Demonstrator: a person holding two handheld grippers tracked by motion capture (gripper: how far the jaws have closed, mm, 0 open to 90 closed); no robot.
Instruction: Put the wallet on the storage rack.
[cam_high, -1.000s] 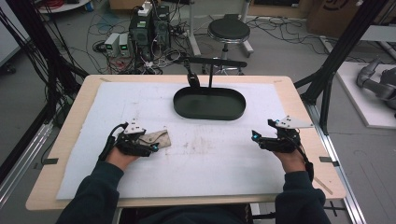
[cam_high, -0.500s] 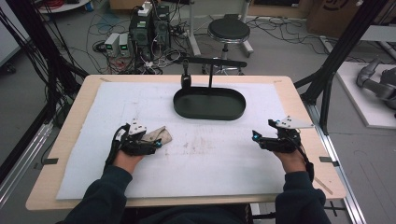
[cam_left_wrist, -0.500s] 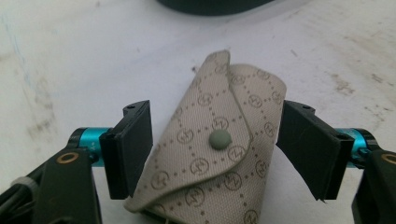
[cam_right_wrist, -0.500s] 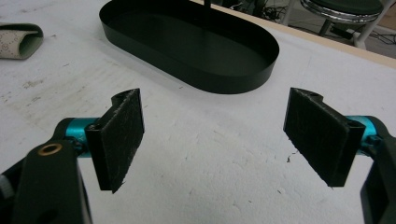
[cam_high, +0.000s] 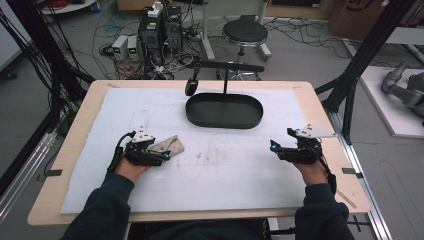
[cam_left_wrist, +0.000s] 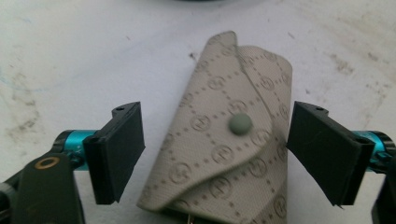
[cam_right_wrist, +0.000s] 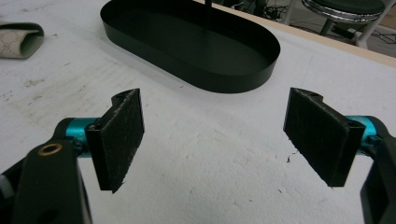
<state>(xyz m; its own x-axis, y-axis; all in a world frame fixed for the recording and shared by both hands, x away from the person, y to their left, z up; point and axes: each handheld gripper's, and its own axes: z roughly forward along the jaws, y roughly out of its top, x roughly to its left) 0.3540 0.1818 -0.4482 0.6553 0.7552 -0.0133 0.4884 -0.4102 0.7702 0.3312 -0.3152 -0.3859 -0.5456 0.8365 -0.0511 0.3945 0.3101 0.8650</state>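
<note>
The left gripper (cam_left_wrist: 215, 149) has just opened wide around the pouch (cam_left_wrist: 229, 135), not pinching it. The right gripper (cam_right_wrist: 212, 140) stayed put, open, holding nothing.

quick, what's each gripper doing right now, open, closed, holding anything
Left gripper: open, jaws just widened; the beige snap pouch lies between them, pads not pressing it.
Right gripper: open, holding nothing, above the white mat.

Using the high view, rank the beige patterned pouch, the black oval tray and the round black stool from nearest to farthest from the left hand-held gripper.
1. Beige patterned fabric pouch, between the jaws of the left hand-held gripper.
2. Black oval metal tray, mid-table, further back.
3. Round black stool, on the floor beyond the table.
</note>
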